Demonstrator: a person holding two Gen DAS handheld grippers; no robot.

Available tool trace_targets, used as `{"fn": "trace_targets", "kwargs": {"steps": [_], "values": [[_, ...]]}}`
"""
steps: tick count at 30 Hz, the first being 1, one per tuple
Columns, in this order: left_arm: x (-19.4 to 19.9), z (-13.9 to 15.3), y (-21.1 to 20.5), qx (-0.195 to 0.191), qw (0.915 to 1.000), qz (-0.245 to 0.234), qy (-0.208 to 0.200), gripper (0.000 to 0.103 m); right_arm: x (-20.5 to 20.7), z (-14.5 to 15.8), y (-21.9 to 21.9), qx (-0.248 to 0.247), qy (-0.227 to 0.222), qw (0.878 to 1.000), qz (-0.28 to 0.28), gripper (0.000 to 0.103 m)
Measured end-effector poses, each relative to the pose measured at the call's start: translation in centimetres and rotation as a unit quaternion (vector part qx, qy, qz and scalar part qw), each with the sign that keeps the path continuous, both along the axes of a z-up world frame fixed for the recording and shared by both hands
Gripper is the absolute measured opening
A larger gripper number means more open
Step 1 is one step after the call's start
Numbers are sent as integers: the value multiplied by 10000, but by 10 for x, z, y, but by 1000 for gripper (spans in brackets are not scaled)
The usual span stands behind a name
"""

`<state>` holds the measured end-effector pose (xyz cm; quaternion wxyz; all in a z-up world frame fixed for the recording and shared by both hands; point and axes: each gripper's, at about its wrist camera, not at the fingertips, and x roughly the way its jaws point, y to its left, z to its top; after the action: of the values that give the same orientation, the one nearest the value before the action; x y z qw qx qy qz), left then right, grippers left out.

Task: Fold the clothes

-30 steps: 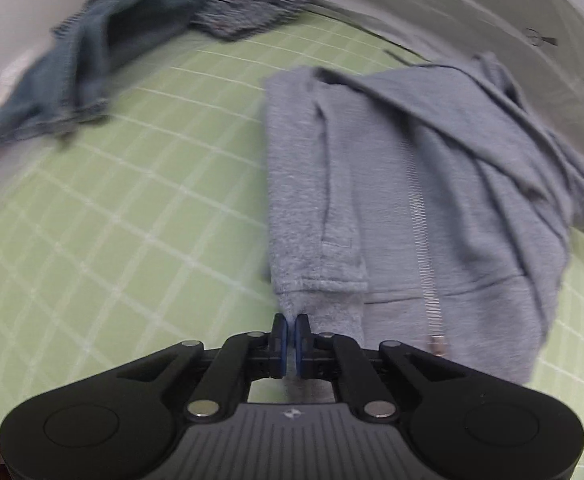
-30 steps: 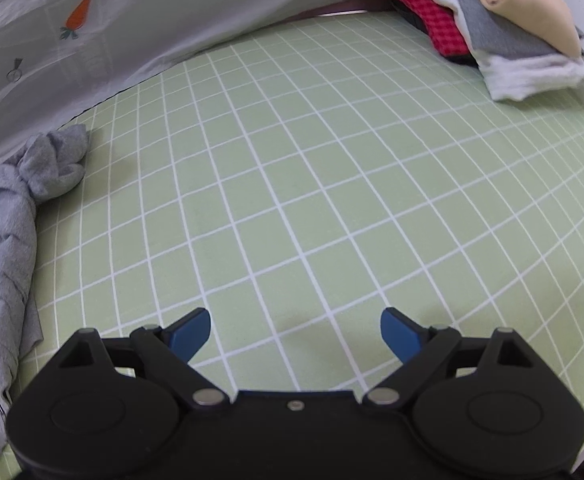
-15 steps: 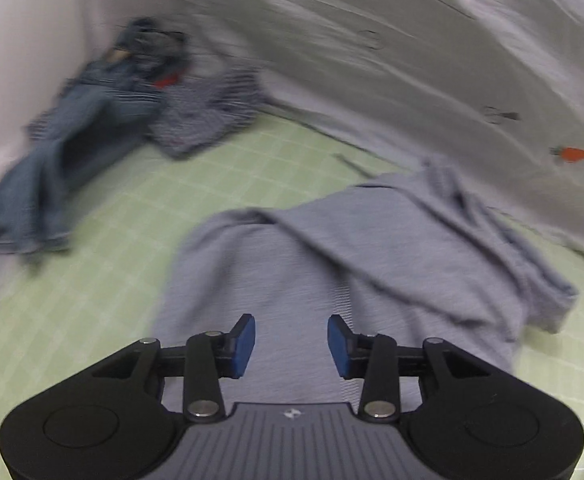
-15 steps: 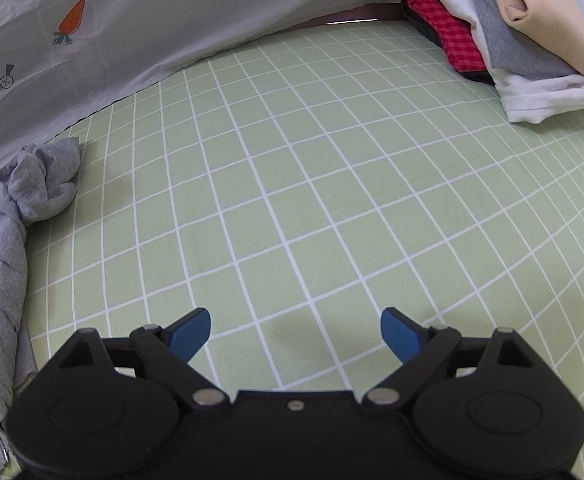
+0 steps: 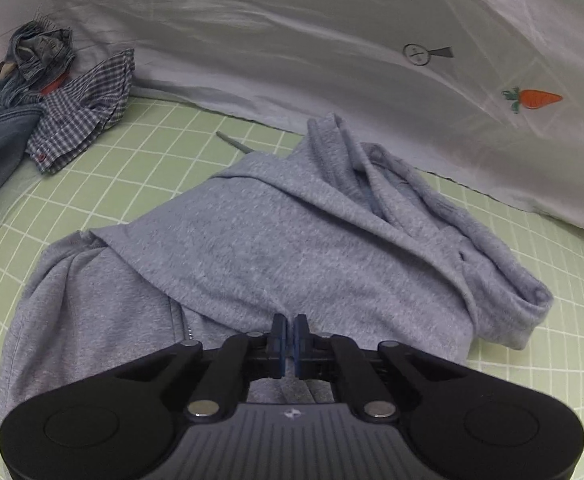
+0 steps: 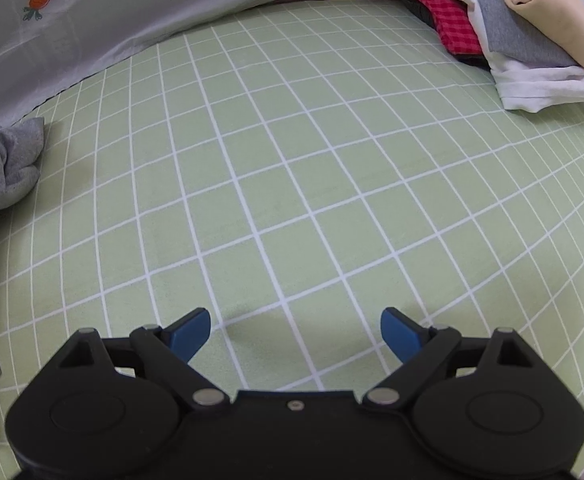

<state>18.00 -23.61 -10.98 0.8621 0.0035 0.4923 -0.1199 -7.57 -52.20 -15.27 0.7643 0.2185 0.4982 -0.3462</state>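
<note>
A grey zip hoodie [image 5: 275, 248] lies on the green checked sheet [image 5: 163, 152], one side folded across its front and the hood bunched at the right. My left gripper [image 5: 290, 326] sits over the hoodie's near part. Its blue pads are pressed together where the folded layer's edge meets them, pinching the grey fabric. In the right wrist view only the hoodie's bunched edge [image 6: 7, 160] shows at the far left. My right gripper [image 6: 296, 332] hangs open over bare sheet [image 6: 292, 160], well right of the hoodie, with nothing between its fingers.
Blue jeans [image 5: 7, 120] and a checked shirt [image 5: 83, 112] lie crumpled at the back left. A stack of folded clothes [image 6: 512, 28] sits at the back right. A white cloth wall with a carrot print [image 5: 532, 98] runs along the back.
The left gripper let go of the sleeve cuff, opened, moved over the hoodie and shut again on its fabric. The sleeve side now lies folded across the front. The right gripper drifted a little, still open.
</note>
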Motion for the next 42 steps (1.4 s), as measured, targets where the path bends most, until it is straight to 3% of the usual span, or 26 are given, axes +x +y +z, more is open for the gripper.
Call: {"fn": "trace_targets", "kwargs": {"steps": [5,9,12,15,19,25,26,33,36,37,42], "values": [[-6,24,20,-503,9986,129,-142,1,6,1,4,21,-23,9999,170,93],[-17,62,36,-882,9943,281,-523,1,9,3,8,8,-70,9996,277,93],[-20,88,46,-729,9910,431,-1033,0,8,4,9,10,-89,9996,268,93],[-12,112,78,-753,9834,895,-1385,0,6,5,9,-3,-101,9996,261,93],[8,114,129,-282,9722,1684,-1602,0,6,6,11,-51,-107,9996,260,93],[19,69,171,157,9682,2339,-874,1,20,10,23,-203,-101,9977,633,93],[16,65,171,62,9704,2287,-770,1,25,10,26,-229,-99,9971,725,93],[1,29,140,-1119,9750,1919,44,36,56,11,45,-126,-151,9938,1090,93],[-3,13,130,-1823,9621,2001,343,52,61,14,52,-115,-215,9927,1179,93],[-4,9,127,-2019,9571,2032,439,53,61,15,55,-131,-231,9922,1219,93],[-6,-2,115,-2380,9455,2027,916,64,53,12,54,-68,-176,9927,1187,93]]}}
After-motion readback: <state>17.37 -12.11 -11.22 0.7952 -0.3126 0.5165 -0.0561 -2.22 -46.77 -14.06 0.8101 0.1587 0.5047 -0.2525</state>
